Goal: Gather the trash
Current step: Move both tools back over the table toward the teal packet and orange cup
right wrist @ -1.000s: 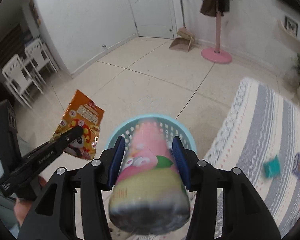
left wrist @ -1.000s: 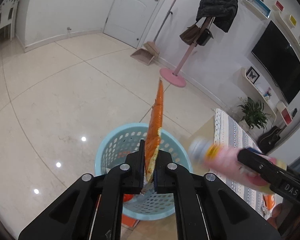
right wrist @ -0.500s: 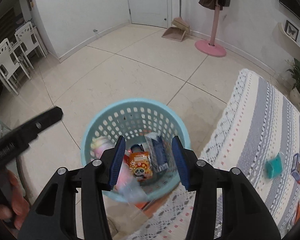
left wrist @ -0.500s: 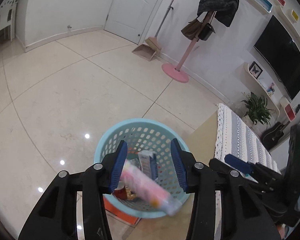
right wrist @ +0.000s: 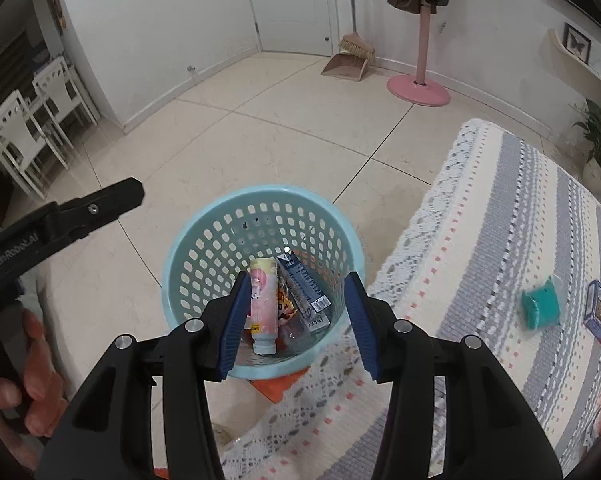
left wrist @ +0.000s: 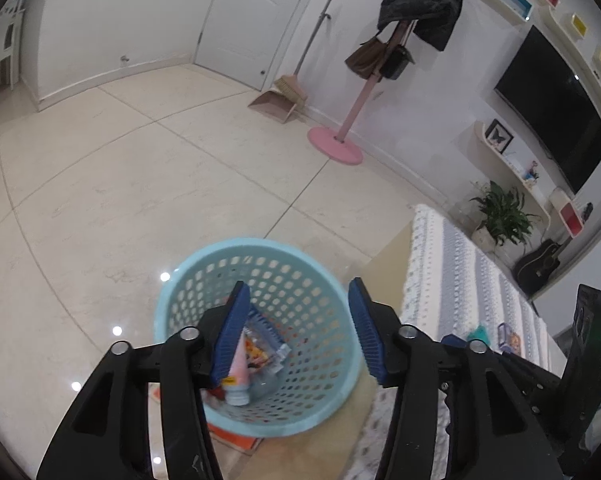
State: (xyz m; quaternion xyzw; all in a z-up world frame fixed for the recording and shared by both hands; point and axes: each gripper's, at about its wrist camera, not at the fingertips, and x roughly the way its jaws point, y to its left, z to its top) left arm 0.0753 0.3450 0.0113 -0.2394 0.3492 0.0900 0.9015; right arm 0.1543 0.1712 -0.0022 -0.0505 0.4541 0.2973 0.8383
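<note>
Item 1 – left gripper (left wrist: 298, 332): jaws apart and opening, nothing between the blue pads; hangs above the basket, pointing down into it. Also seen from the right wrist cam as a black arm at left (right wrist: 60, 220), a person's hand (right wrist: 20, 384) on its grip.

Item 2 – right gripper (right wrist: 296, 320): jaws apart and opening, empty; also over the basket, tilted down.

Item 3 – light-blue perforated basket (right wrist: 188, 256) (left wrist: 172, 304): upright on tiled floor, just beside the edge of the striped cloth. Something orange and flat shows under its base (right wrist: 276, 386).

Item 4 – trash inside basket, at the bottom:
- pink bottle (right wrist: 262, 308) (left wrist: 238, 376), lying w/ cap toward the camera.
- orange snack wrapper (right wrist: 285, 309), between bottle and carton, partly hidden.
- blue-white carton (right wrist: 304, 294), lying slanted against the right of the wrapper.

Item 5 – striped crochet-edged cloth (right wrist: 480, 240), right of basket. On it, well apart from the basket: teal packet (right wrist: 540, 308) and a small blue box (right wrist: 600, 312), near each other. Not in the basket yet.

Item 6 – room, bkgd: pink coat stand (left wrist: 352, 120) w/ dark jacket and bags, broom and dustpan (left wrist: 280, 96) by white door, wall TV (left wrist: 556, 108), potted plant (left wrist: 500, 216), guitar (left wrist: 540, 264), white chairs (right wrist: 32, 124) at left.
</note>
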